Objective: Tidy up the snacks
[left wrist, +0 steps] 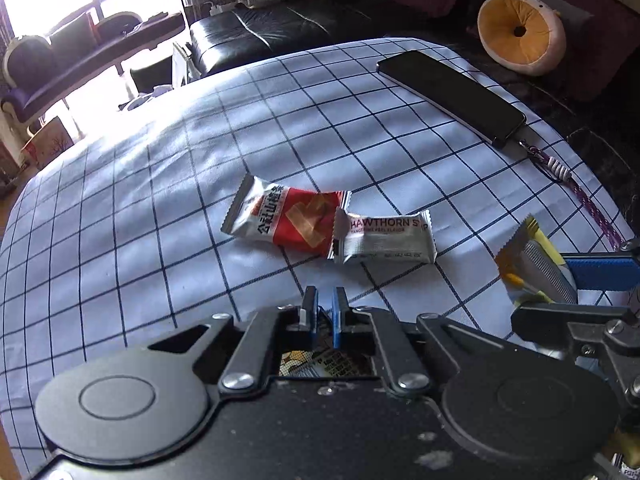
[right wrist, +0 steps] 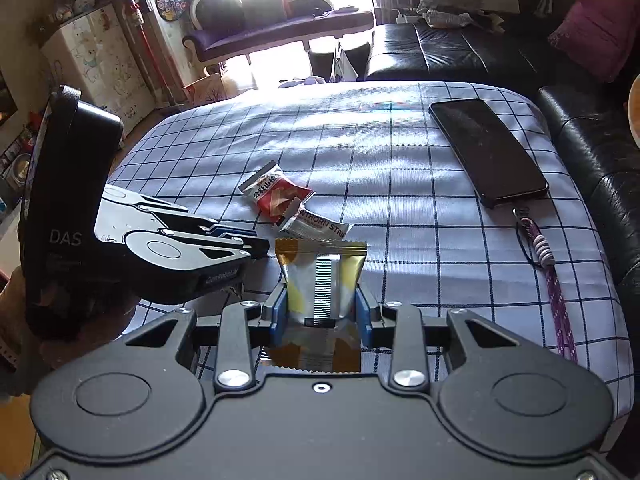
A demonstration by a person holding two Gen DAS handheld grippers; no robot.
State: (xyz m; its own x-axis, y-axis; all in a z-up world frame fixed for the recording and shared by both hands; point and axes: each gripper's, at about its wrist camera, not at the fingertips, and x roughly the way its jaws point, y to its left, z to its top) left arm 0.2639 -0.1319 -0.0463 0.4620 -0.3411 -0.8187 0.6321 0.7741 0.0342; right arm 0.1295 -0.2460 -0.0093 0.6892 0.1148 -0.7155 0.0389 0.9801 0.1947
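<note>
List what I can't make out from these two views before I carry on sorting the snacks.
- Yellow packet: front face hidden in the right wrist view, only its back seam shows; cut by the frame edge in the left wrist view.
- Packet under the left claw: only a patch shows through the frame.
- Hawthorn strip: partly hidden behind the yellow packet.
- Red packet: one end under the hawthorn strip.

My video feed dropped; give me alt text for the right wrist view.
The right gripper grips a yellow-and-silver snack packet above the checked tablecloth. Two hawthorn snack packets lie ahead, the shut left gripper at left, a phone at right.
</note>
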